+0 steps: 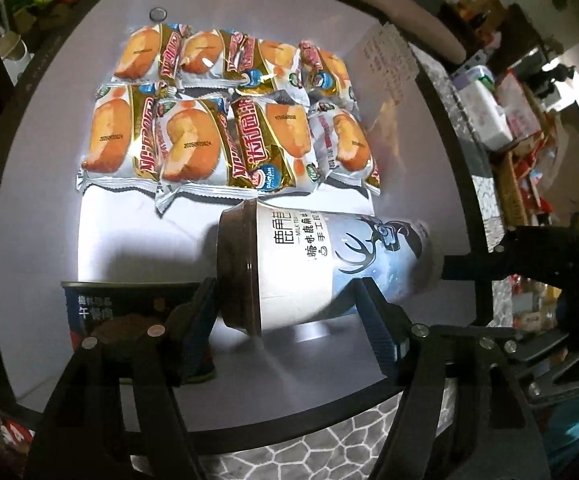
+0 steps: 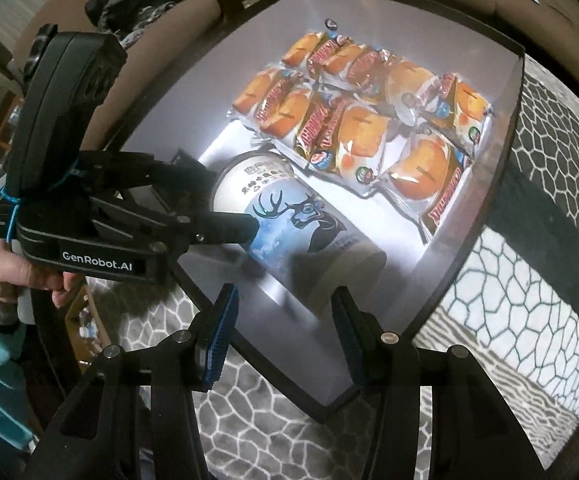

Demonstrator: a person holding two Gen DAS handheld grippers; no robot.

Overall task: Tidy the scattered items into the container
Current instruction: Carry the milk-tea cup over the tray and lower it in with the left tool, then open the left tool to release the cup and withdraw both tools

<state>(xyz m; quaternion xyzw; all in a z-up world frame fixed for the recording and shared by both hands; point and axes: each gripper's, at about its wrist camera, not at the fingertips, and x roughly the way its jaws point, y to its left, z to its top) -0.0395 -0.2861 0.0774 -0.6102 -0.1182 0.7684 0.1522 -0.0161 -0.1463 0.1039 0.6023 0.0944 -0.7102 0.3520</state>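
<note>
Black left gripper (image 1: 285,320) fingers straddle the white-and-blue milk tea cup with a brown lid (image 1: 317,264), which lies on its side on the white floor of the black-rimmed container (image 1: 455,184); whether the pads press on the cup or merely flank it cannot be told, since the cup body hides the contact faces. Right gripper (image 2: 285,344) hangs released above the near container edge, its blue-padded fingers apart with nothing between them. Orange-and-gold wrapped cake packets (image 1: 225,112) lie in two rows beyond the cup, the nearest just touching its lid. One dark blue tin (image 1: 129,312) sits beside the lid, half hidden behind the left finger. Part of a hand (image 2: 21,272) grips the left gripper's handle.
</note>
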